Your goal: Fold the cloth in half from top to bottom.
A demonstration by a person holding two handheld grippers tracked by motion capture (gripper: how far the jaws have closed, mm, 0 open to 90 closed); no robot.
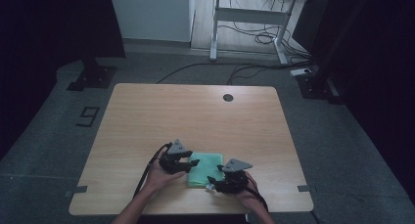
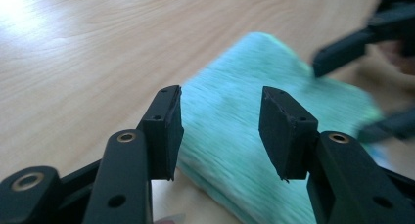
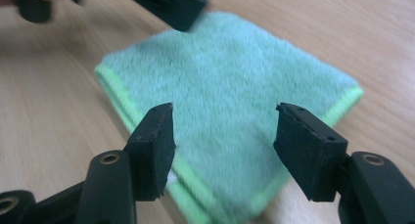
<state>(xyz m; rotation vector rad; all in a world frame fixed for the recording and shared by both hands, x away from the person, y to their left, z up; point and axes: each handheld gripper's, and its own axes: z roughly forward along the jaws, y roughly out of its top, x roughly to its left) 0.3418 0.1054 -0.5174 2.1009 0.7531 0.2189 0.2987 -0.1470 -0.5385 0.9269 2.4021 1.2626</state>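
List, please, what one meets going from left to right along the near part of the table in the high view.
Black left tongs held in the left hand → folded green fluffy cloth on the light wooden table → black right tongs held in the right hand.

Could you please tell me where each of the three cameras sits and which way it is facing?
High view: above the person's side, looking forward and down on the table; both forearms, left gripper and right gripper flank the cloth.
Left gripper view: rides the left gripper, looking along its open jaws over the cloth.
Right gripper view: rides the right gripper, jaws open above the cloth.
All three share the cloth.
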